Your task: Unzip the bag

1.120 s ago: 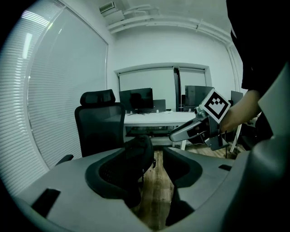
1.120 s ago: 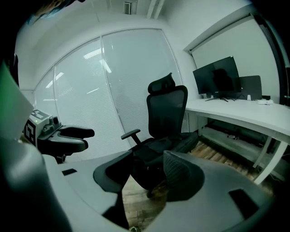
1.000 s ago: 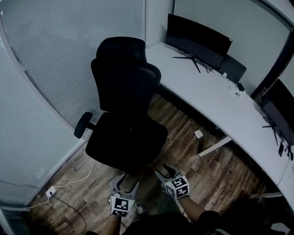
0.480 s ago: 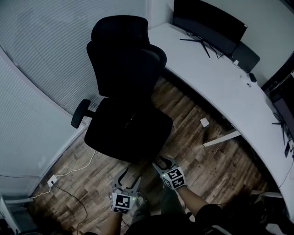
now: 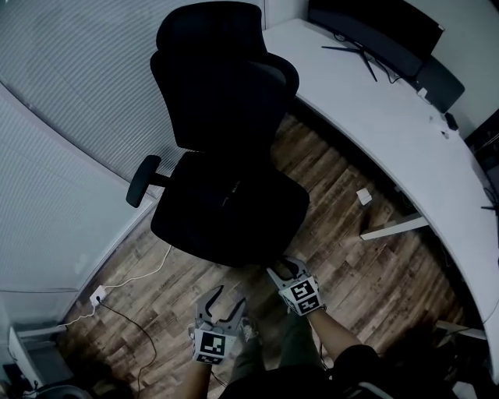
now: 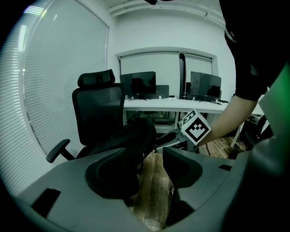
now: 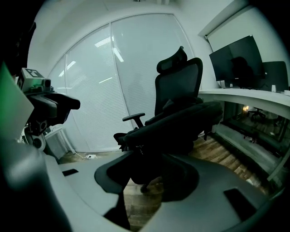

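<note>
Black on black makes the bag (image 6: 135, 134) hard to pick out: it seems to be the rounded dark bulk lying on the seat of the chair (image 5: 222, 86), and from the head view its outline merges with the cushion, so I cannot say where the zip runs; a small pale glint near the middle of the seat may be the pull. Both grippers hang low at the front edge of the chair, over the wooden floor (image 5: 343, 234) and short of the seat. The left gripper (image 5: 227, 298) is a little further from the chair, its jaws apart with only floorboards and the seat's front showing between them. The right gripper (image 5: 285, 270) is just beside the seat's front corner, its jaws likewise spread wide and holding nothing, the dark bulk lying beyond them. Behind the chair runs the white counter (image 5: 374, 101) with a monitor (image 5: 374, 23) on it, well apart from the work. By my reading the task is at the approach: nothing is gripped and the zip is not yet touched. The next move calls for bringing both grippers up over the seat, finding the pull, pinching the fabric beside it with one gripper to steady the bag, and closing the other on the pull so it can be drawn along the zip.
</note>
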Demonstrator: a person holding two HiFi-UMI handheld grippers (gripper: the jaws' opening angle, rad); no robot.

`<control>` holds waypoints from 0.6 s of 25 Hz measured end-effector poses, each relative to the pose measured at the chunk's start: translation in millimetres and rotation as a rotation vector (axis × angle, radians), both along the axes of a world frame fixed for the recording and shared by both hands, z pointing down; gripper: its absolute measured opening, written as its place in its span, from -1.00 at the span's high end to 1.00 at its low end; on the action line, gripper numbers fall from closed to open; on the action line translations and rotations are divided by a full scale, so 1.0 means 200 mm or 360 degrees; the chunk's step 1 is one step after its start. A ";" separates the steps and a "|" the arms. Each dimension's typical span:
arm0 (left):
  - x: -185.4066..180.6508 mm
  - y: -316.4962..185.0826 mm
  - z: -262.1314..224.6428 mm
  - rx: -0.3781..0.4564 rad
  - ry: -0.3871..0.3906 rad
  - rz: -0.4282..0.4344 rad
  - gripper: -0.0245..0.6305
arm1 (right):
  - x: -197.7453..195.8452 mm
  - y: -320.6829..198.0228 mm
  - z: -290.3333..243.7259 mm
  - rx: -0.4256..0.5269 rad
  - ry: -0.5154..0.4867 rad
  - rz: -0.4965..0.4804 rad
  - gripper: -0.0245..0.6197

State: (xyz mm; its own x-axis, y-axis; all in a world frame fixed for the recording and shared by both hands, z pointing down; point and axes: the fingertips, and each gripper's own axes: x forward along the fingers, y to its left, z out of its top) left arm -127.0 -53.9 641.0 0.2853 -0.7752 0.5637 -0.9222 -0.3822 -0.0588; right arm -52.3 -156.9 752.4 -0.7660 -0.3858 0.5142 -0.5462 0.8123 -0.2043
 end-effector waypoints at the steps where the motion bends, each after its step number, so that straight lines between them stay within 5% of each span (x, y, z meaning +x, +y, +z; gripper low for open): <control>1: 0.00 0.00 0.01 -0.0006 0.0008 -0.0002 0.15 | 0.00 0.00 0.01 0.0008 0.0012 -0.0007 0.37; 4: 0.02 0.00 0.05 -0.0020 0.0010 0.0002 0.15 | 0.00 0.00 0.05 0.0039 0.0013 0.0008 0.62; 15: 0.08 0.00 0.14 -0.0065 -0.0046 0.0048 0.15 | 0.01 0.00 0.01 0.0071 -0.0088 0.0022 0.76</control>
